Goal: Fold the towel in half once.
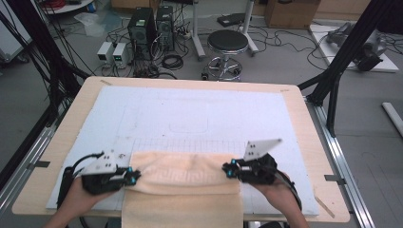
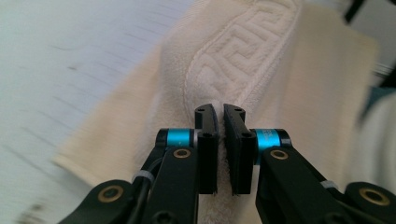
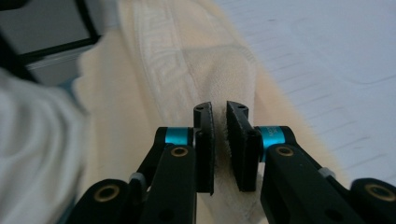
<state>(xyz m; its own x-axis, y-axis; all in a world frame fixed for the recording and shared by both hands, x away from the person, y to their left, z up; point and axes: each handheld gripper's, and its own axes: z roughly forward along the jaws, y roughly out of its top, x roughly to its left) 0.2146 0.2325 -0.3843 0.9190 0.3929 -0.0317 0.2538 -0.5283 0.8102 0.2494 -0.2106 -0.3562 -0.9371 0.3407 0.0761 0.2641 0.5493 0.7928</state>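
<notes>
Both forearms came in at the bottom edge of the high view, each hand wrapped around a black gripper. Between them lay a cream towel (image 1: 183, 187), low in the middle of the frame, its near part hanging over the table's front edge and its far part folded back on itself so that a woven key-pattern band showed across the top. It rested on a white mat (image 1: 199, 118) covering most of the wooden table (image 1: 304, 123).

At lower left the left gripper (image 1: 134, 175) met the towel's left edge; in the left gripper view its jaws stood nearly together, pinching a fold of the towel (image 2: 243, 60) between the pads. At lower right the right gripper (image 1: 227, 169) met the towel's right edge, and the right gripper view showed the same thing: jaws close together, clamped on a ridge of towel (image 3: 219, 79).

Beyond the table, in the upper middle, stood a round black stool (image 1: 227, 42) and two computer towers (image 1: 151, 28) on the grey floor.
</notes>
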